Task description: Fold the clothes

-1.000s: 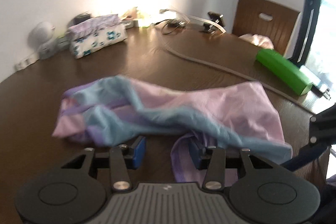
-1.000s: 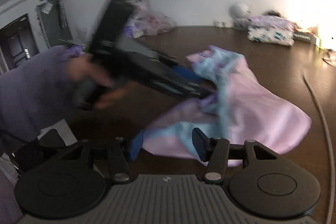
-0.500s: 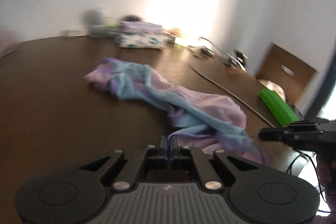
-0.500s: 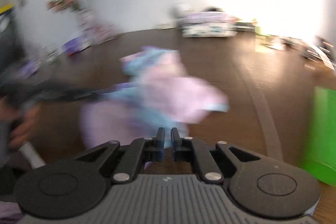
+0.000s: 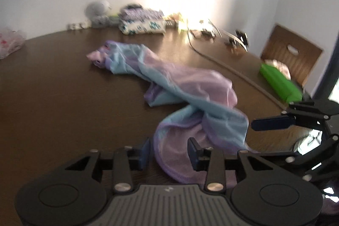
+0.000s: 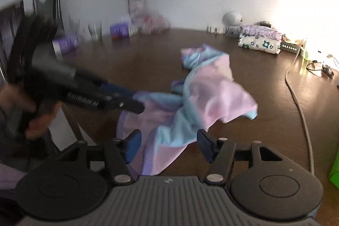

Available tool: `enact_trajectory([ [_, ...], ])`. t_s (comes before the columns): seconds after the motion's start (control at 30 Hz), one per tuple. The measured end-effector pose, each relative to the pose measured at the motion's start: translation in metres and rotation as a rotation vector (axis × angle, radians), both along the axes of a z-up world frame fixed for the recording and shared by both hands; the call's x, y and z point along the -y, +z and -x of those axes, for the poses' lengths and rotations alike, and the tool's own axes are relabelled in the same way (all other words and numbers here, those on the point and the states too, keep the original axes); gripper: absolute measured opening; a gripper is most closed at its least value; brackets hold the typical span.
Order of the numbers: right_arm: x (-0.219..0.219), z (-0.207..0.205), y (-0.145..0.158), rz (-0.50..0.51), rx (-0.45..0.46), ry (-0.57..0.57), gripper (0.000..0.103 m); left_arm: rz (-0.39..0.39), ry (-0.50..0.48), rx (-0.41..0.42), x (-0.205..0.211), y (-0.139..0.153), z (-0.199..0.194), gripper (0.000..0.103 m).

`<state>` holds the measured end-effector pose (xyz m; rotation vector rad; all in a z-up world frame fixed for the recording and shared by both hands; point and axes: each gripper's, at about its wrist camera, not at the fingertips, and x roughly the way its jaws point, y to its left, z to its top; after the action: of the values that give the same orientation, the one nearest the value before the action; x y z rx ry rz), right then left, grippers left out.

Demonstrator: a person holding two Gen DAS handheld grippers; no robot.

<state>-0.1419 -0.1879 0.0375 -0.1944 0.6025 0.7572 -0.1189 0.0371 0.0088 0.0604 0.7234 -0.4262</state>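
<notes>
From the left wrist, the crumpled pink-and-blue thin garment (image 5: pixel 186 96) sprawls across the dark brown wooden table (image 5: pixel 53 99); the left gripper (image 5: pixel 169 151) is opening, cloth between unpressed pads. From the right wrist, the right gripper (image 6: pixel 167 145) is likewise opening, straddling the garment's near edge.

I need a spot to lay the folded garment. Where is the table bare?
Bare wood lies left of the crumpled garment, on the table up to the plastic bag. The back edge is crowded: patterned bundle, cables. The green box fills the right.

Garment (image 5: pixel 180 86) mid-table (image 5: pixel 53 99) (crumpled), folded stack (image 5: pixel 142 23) behind, chair (image 5: pixel 290 56) right.
</notes>
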Motion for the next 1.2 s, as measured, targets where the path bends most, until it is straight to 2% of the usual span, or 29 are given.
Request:
enact_trajectory([
  [0.03, -0.006, 0.001, -0.004, 0.030, 0.006, -0.007, 0.045, -0.003, 0.015, 0.007, 0.000, -0.001, -0.001, 0.030],
  [0.07, -0.007, 0.000, -0.007, 0.048, 0.000, -0.012, 0.031, 0.000, 0.032, 0.000, -0.001, -0.001, -0.004, 0.014],
  [0.1, -0.008, -0.001, -0.010, 0.065, -0.006, -0.018, 0.029, 0.009, 0.046, -0.010, -0.001, -0.001, -0.005, 0.003],
  [0.13, -0.006, 0.001, -0.007, 0.069, -0.003, -0.036, 0.016, 0.026, 0.053, -0.024, -0.002, -0.001, -0.005, 0.002],
  [0.17, -0.001, 0.001, -0.004, 0.079, 0.010, -0.070, 0.008, 0.038, 0.062, -0.034, -0.001, -0.002, -0.004, 0.002],
  [0.23, 0.012, 0.002, 0.000, 0.100, 0.049, -0.169, 0.008, 0.034, 0.081, -0.040, 0.006, -0.002, 0.004, 0.002],
  [0.3, 0.027, -0.002, -0.001, 0.112, 0.053, -0.243, 0.008, -0.009, 0.082, -0.033, 0.020, -0.003, 0.018, 0.002],
  [0.37, 0.038, -0.006, -0.002, 0.109, 0.055, -0.274, 0.008, -0.061, 0.052, -0.013, 0.037, -0.001, 0.032, 0.003],
  [0.4, 0.042, -0.006, -0.003, 0.109, 0.056, -0.281, 0.008, -0.085, 0.045, 0.004, 0.044, 0.000, 0.037, 0.007],
  [0.43, 0.047, -0.006, -0.003, 0.108, 0.057, -0.287, 0.008, -0.103, 0.051, 0.030, 0.048, 0.002, 0.039, 0.012],
  [0.47, 0.051, -0.007, -0.003, 0.106, 0.058, -0.294, 0.011, -0.123, 0.055, 0.053, 0.051, 0.003, 0.039, 0.031],
  [0.53, 0.060, -0.004, -0.001, 0.076, 0.064, -0.289, 0.021, -0.160, 0.045, 0.081, 0.055, 0.002, 0.036, 0.048],
  [0.57, 0.063, -0.002, 0.000, 0.061, 0.072, -0.280, 0.028, -0.177, 0.032, 0.090, 0.056, 0.001, 0.034, 0.045],
  [0.7, 0.059, 0.014, 0.007, 0.030, 0.167, -0.202, 0.029, -0.226, -0.014, 0.091, 0.060, -0.006, 0.026, 0.044],
  [0.73, 0.055, 0.018, 0.007, 0.033, 0.183, -0.177, 0.029, -0.230, -0.018, 0.087, 0.060, -0.008, 0.024, 0.039],
  [0.77, 0.051, 0.021, 0.007, 0.036, 0.198, -0.152, 0.029, -0.235, -0.021, 0.082, 0.060, -0.009, 0.022, 0.025],
  [0.83, 0.042, 0.026, 0.004, 0.059, 0.213, -0.111, 0.030, -0.218, -0.026, 0.061, 0.058, -0.010, 0.020, 0.008],
  [0.93, 0.031, 0.025, -0.006, 0.103, 0.206, -0.088, 0.029, -0.214, -0.024, 0.056, 0.058, -0.011, 0.022, 0.007],
  [0.97, 0.030, 0.024, -0.009, 0.109, 0.200, -0.091, 0.024, -0.217, -0.024, 0.058, 0.058, -0.011, 0.023, 0.006],
  [1.07, 0.043, 0.017, -0.008, 0.072, 0.176, -0.154, 0.012, -0.216, -0.015, 0.058, 0.057, -0.011, 0.026, 0.004],
  [1.2, 0.055, 0.013, -0.004, 0.034, 0.162, -0.192, 0.011, -0.222, -0.018, 0.064, 0.059, -0.011, 0.030, 0.004],
])
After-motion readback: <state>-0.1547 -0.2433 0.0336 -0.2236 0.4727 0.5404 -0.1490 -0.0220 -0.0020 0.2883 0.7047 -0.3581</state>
